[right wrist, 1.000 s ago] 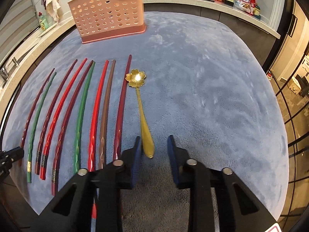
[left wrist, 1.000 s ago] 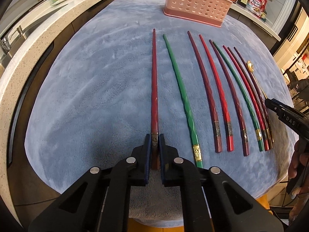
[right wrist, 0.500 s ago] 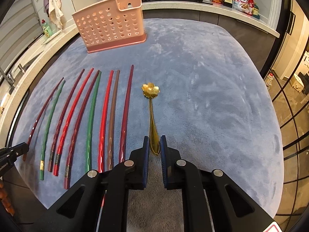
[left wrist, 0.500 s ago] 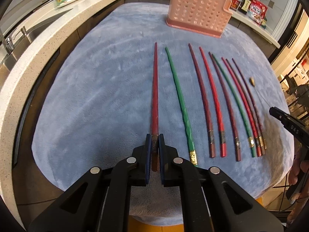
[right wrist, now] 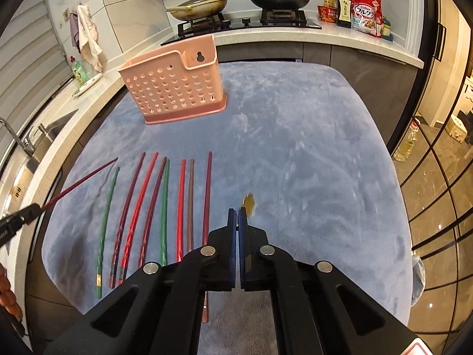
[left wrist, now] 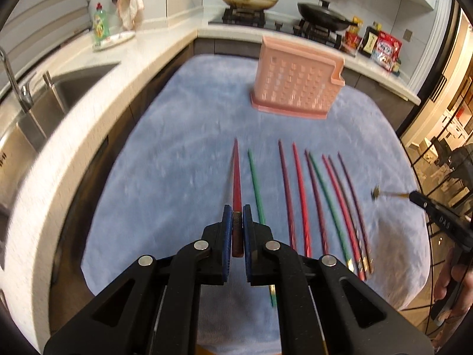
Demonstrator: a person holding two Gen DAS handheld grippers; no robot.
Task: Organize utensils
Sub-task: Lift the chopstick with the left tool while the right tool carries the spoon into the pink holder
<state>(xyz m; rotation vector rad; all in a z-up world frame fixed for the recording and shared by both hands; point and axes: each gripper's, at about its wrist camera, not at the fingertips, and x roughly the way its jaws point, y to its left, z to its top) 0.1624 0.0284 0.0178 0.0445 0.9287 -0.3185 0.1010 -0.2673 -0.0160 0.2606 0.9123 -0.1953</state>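
- Both hand-held grippers have risen since a second ago; each now carries its utensil clear of the blue cloth (left wrist: 177, 162), where earlier both pieces lay flat on it.
- Left hand-held gripper (left wrist: 235, 230): jaws narrow, clamped on the butt end of the dark red chopstick (left wrist: 236, 183). Its tip points toward the far edge of the desk and is lifted off the cloth, with a faint shadow line beside it.
- Right hand-held gripper (right wrist: 237, 230): jaws nearly together, pinching the handle of the gold flower spoon (right wrist: 249, 204). A second ago these jaws stood open around the handle. The flower-shaped bowl sticks out just past the fingertips, blurred.
- Left view also shows the right hand-held gripper near the right edge of the desk, spoon held out level above the cloth.
- Remaining chopsticks (right wrist: 153, 207) lie in a row on the cloth, roughly parallel, butt ends toward the near edge, in green, red, dark red and brown. The nearest one to the lifted chopstick is green (left wrist: 255, 189).
- Pink perforated holder (right wrist: 177, 88) stands upright toward the far edge of the desk, well apart from the row.
- Sink (left wrist: 44, 103) is sunk in the counter beyond the left edge.
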